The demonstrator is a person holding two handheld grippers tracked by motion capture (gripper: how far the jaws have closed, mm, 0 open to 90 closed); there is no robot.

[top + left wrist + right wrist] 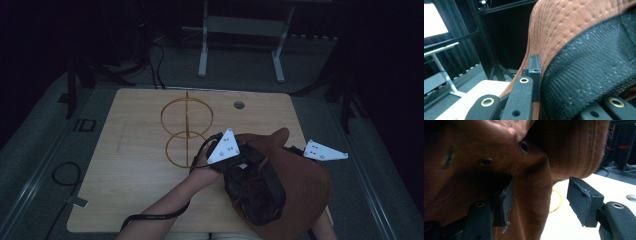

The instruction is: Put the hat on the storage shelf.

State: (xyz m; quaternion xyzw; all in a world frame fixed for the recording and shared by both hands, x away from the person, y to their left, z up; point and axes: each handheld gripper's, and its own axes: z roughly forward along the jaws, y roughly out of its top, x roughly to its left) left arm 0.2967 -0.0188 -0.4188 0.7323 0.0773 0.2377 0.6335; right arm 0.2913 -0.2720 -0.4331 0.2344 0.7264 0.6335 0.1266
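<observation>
Left tongs (534, 75) are clamped on the brown hat (295, 185) brim (mesh-lined). Right tongs (541, 205) stand apart around its crown, above the counter's (135, 165) near right.

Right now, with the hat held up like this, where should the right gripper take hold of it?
The hat hangs crown-side toward the right gripper, whose jaws stand open around a fold. Probably grip the stitched brim: it looks flat and stiff. Come from the right, opposite the left gripper.

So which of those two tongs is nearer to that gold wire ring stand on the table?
Left. The left tongs sit just right of the gold wire stand, gripping the brown hat. The right tongs are farther right, beyond the hat's crown.
</observation>
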